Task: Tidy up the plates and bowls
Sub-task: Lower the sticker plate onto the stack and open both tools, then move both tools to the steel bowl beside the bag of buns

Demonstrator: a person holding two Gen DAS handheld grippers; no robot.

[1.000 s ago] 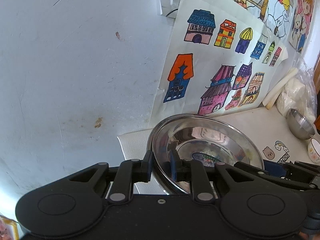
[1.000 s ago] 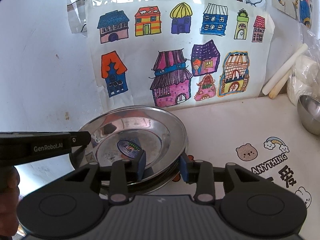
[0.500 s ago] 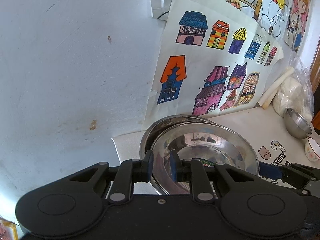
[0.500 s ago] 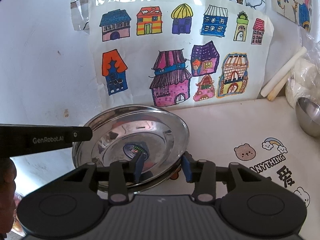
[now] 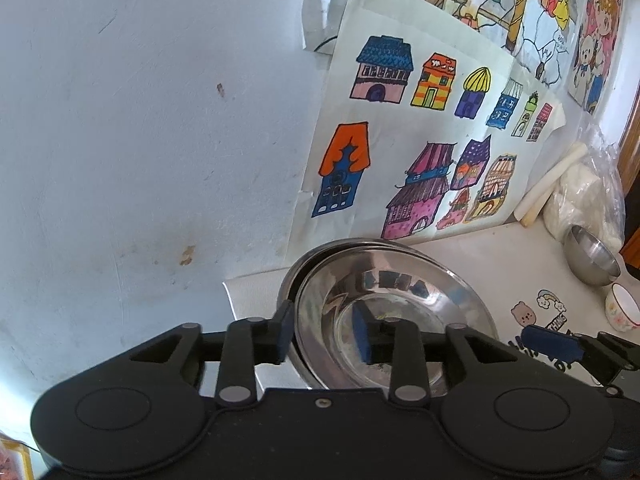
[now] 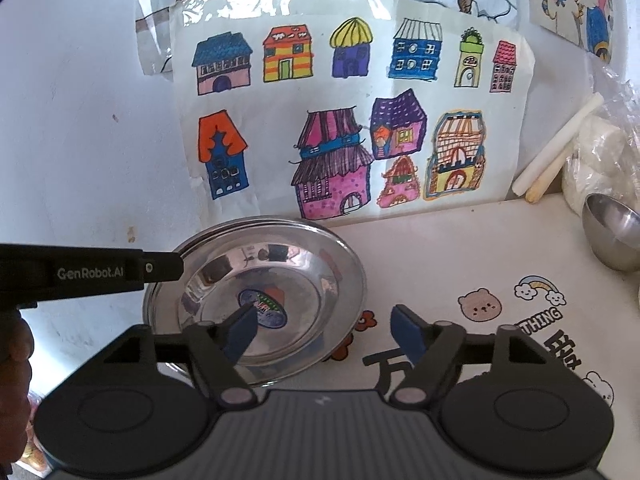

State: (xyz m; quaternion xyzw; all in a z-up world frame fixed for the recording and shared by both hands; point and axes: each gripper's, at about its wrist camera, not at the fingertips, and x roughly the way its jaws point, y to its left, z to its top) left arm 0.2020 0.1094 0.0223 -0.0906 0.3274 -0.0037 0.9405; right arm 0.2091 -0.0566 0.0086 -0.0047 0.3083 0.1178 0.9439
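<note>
A shiny steel plate (image 5: 400,296) lies nested on another steel plate (image 5: 304,268) at the back left of the white table, by the wall; it also shows in the right wrist view (image 6: 272,280). My left gripper (image 5: 323,332) is open, its jaws apart astride the near left rim of the top plate. My right gripper (image 6: 324,330) is open and empty, its jaws wide apart over the plate's near right rim. The left gripper's arm (image 6: 100,272) shows at the left in the right wrist view.
A steel bowl (image 5: 592,256) and a small white patterned bowl (image 5: 622,312) stand at the right, by a plastic bag (image 5: 588,196) and pale sticks (image 6: 556,156). Children's drawings (image 6: 340,120) hang on the wall behind. The table (image 6: 460,248) bears cartoon stickers.
The top plate has come down onto the lower plate. Both grippers, shut on its rim before, have opened and let it go; the right one opened widest.
</note>
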